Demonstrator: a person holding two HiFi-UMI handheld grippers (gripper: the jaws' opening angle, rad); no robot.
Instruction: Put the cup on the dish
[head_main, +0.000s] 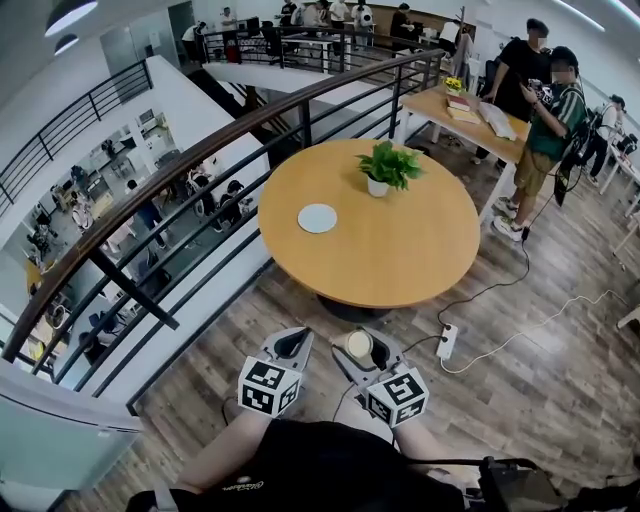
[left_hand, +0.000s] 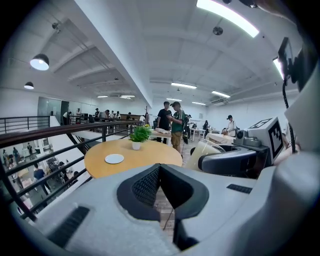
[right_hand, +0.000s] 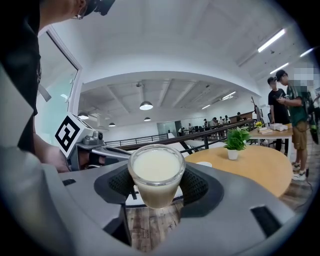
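The cup (right_hand: 156, 176) is a clear glass full of a milky drink. My right gripper (right_hand: 156, 186) is shut on it and holds it upright over the wooden floor. In the head view the cup (head_main: 358, 344) sits low in the middle, short of the round wooden table (head_main: 400, 250). The white dish (head_main: 317, 218) lies flat on the table's left half, well ahead of both grippers. My left gripper (head_main: 292, 345) is beside the right one, shut and holding nothing. From the left gripper view, the dish (left_hand: 114, 158) lies ahead and the cup (left_hand: 212, 150) is at the right.
A potted plant (head_main: 385, 168) stands on the table beyond the dish. A dark railing (head_main: 200, 190) runs along the table's left over a lower floor. A power strip (head_main: 446, 342) and cable lie on the floor to the right. People (head_main: 545, 120) stand by a second table (head_main: 470, 112).
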